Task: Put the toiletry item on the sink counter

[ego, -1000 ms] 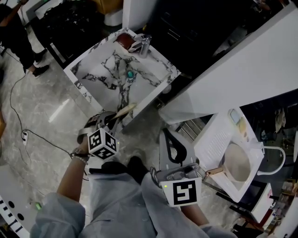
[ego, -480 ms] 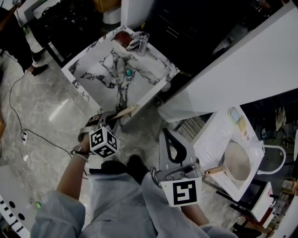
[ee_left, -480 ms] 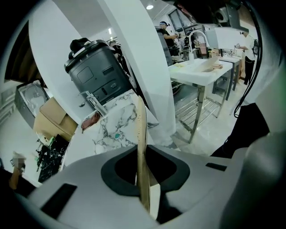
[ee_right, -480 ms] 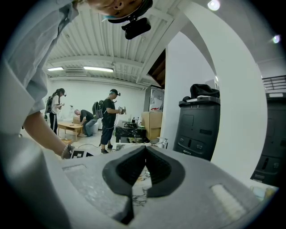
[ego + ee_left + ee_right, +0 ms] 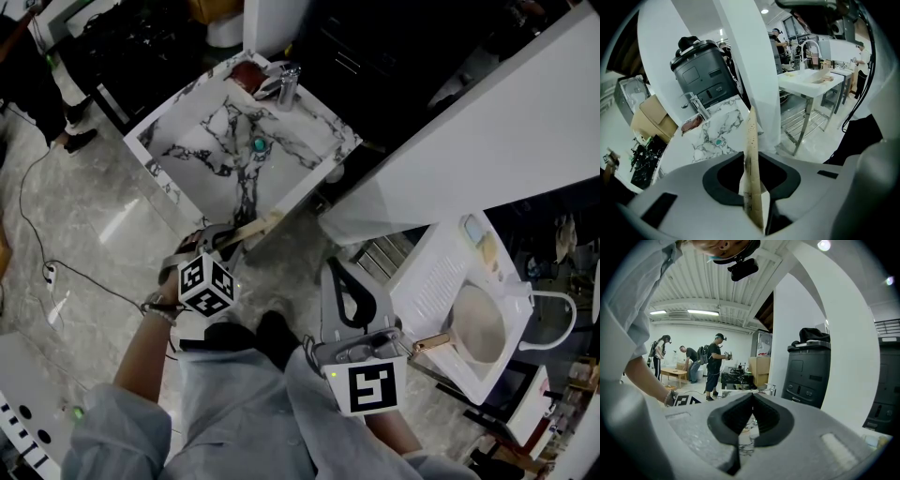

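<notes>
I see a brown cardboard box [image 5: 651, 115] just left of the dark grey plastic bin [image 5: 701, 72], and a white steel-legged basin [image 5: 811, 84] to its right.

The toiletry item is a thin, flat, pale tan strip [image 5: 249, 228] with small dark marks along its face. It stands edge-on between the jaws of the left gripper [image 5: 223, 246], its long end reaching out ahead of them. The jaws have just been opening, and a dark gap shows beside the strip on one side. Its far tip lies at the near edge of the white, dark-veined marble sink tabletop [image 5: 323, 131]; whether it touches there cannot be told. A teal drain plug [image 5: 258, 144] sits in the basin.
</notes>
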The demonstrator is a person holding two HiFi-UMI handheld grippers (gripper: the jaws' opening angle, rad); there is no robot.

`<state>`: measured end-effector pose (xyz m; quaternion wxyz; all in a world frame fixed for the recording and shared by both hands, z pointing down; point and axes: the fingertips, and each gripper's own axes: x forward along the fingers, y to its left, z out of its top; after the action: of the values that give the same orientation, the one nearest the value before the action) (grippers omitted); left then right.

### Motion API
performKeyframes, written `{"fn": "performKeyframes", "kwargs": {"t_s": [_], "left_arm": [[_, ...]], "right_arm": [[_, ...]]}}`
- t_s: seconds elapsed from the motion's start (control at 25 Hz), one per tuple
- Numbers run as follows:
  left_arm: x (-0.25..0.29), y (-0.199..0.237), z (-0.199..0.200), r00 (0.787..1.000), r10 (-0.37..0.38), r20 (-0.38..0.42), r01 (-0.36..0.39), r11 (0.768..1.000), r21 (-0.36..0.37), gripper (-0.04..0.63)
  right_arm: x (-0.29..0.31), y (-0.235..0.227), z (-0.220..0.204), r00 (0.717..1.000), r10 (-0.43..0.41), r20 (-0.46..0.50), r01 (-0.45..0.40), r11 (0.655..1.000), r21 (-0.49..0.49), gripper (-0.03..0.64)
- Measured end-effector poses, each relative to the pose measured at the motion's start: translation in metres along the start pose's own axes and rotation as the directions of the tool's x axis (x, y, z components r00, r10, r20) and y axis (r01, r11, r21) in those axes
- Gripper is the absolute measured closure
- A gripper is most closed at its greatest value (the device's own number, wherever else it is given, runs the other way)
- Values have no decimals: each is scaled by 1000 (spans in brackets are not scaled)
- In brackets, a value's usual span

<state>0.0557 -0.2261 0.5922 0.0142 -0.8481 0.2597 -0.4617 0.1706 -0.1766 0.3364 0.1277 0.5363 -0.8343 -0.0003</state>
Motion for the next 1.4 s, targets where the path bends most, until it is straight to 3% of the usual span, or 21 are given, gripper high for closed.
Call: {"fn": "performKeyframes", "kwargs": {"t_s": [0.64, 1.12, 1.4], "left_arm": [[-10, -18, 5, 992, -108, 66, 115, 985, -129, 431], [-32, -11, 10, 990, -75, 119, 98, 974, -205, 426], [-53, 4, 19, 984, -18, 178, 71, 953, -295, 457]], "right_arm": [[0, 7, 2, 1000, 1, -4, -1, 1000, -2, 620], [1, 17, 8, 1000, 5, 6, -5, 1000, -7, 619], [2, 22, 14, 1000, 12, 19, -12, 1000, -22, 618]]}}
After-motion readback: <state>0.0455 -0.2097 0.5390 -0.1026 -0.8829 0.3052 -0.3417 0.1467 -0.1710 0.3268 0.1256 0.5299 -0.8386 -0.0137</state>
